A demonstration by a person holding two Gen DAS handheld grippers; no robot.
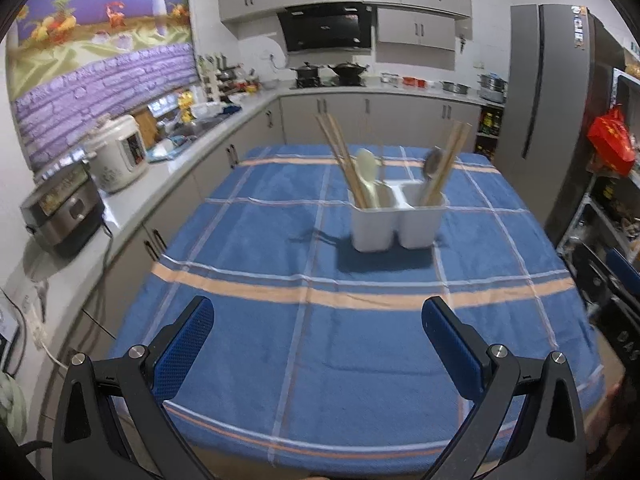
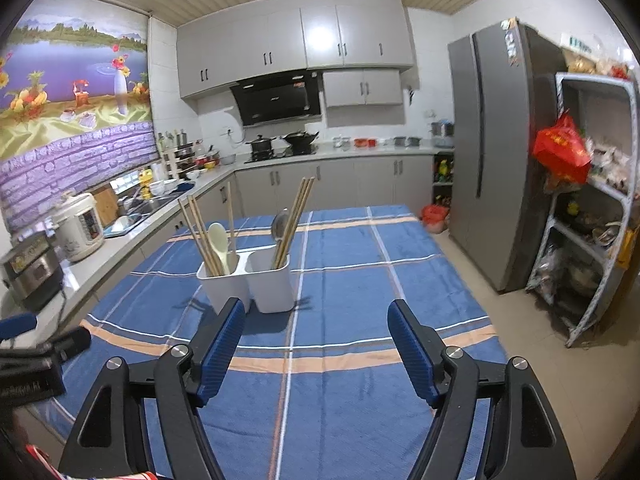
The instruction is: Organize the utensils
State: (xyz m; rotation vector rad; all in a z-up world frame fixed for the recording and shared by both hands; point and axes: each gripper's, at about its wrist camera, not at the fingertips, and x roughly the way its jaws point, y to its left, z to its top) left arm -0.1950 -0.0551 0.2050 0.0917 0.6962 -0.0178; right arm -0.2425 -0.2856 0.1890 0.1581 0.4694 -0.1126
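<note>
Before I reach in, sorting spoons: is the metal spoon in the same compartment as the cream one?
No, the metal spoon stands in the holder's other compartment.

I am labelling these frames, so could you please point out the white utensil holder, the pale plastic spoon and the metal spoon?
white utensil holder (image 1: 374,232): left wrist view, front wall of its left compartment.
pale plastic spoon (image 1: 367,166): left wrist view, its bowl.
metal spoon (image 2: 279,222): right wrist view, its bowl.

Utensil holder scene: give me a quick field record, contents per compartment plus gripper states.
holder: white plastic two-compartment utensil holder, upright on blue plaid tablecloth
left compartment: wooden chopsticks, cream plastic spoon
right compartment: wooden chopsticks, metal spoon
left gripper: open, empty
right gripper: open, empty
loose utensils on cloth: none visible
</note>
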